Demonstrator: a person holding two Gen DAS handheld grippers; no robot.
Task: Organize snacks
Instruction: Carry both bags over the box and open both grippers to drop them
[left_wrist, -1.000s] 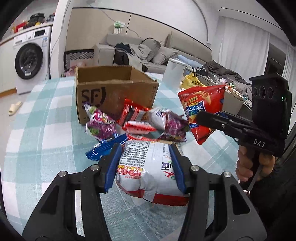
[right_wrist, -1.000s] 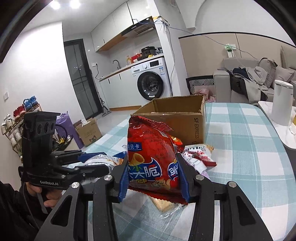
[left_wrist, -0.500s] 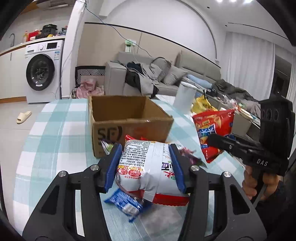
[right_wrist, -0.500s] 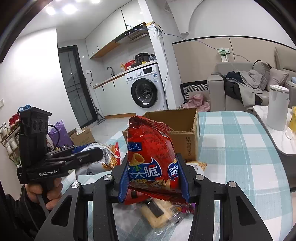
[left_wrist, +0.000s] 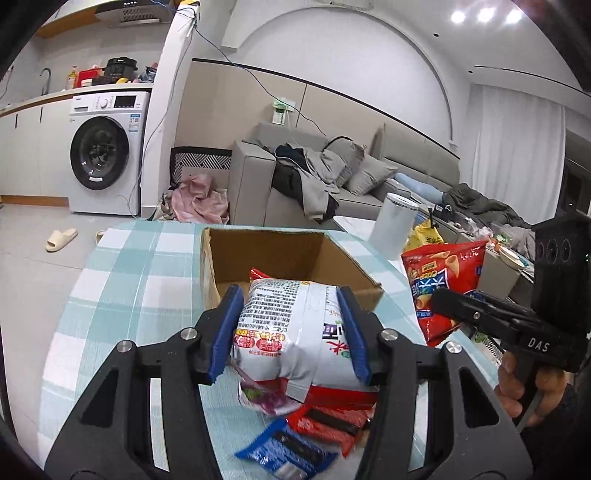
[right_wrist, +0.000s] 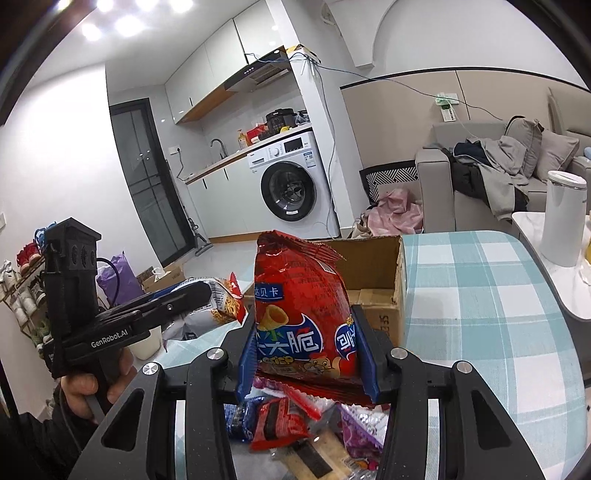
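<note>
The left gripper (left_wrist: 291, 332) is squeezing a white noodle pack (left_wrist: 295, 328) in its jaws, just before the cardboard box (left_wrist: 280, 254). The right gripper (right_wrist: 306, 354) is pinching a red chip bag (right_wrist: 303, 306) beside the box — it looks nearly empty. Small snacks (right_wrist: 291, 424) are lying on the surface — lots left.

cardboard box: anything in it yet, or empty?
Cannot tell fully. The cardboard box is open-topped; its visible inner walls are bare, but the white snack bag held in front hides the floor.
</note>
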